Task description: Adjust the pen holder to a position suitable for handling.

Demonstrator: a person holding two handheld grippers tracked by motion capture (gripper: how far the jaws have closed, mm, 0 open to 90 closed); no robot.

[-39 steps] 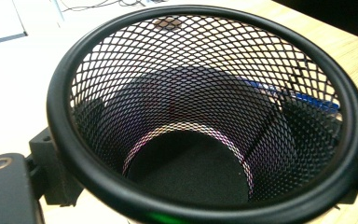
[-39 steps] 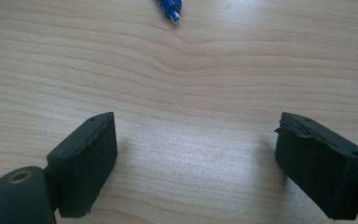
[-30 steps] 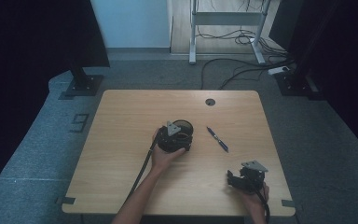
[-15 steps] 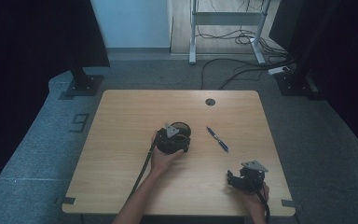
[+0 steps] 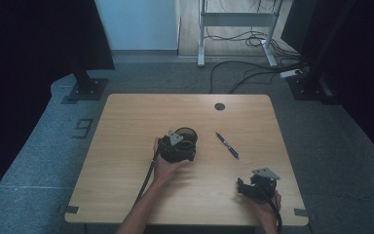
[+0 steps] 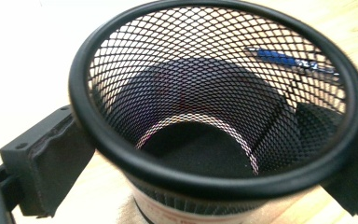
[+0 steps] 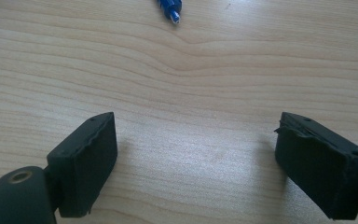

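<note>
A black wire-mesh cup (image 5: 187, 133) stands upright near the middle of the wooden table (image 5: 126, 122). My left gripper (image 5: 177, 148) reaches around it from the near side. In the left gripper view the cup (image 6: 214, 93) sits between the two pads, which have just been opening and stand a little off its wall, so my left gripper (image 6: 212, 158) is open. A blue pen (image 5: 227, 145) lies to the cup's right and shows through the mesh (image 6: 279, 55). My right gripper (image 5: 244, 188) rests open near the front right edge, its jaws (image 7: 196, 154) wide over bare wood, the pen's tip (image 7: 170, 9) ahead.
A round cable hole (image 5: 219, 106) sits near the table's far edge. Black cables trail from both grippers toward the near edge. Beyond the table lie a grey floor, stand feet and cables.
The left gripper has slipped back slightly toward the near edge while the cup stays where it was. The right hand and the pen have not moved.
</note>
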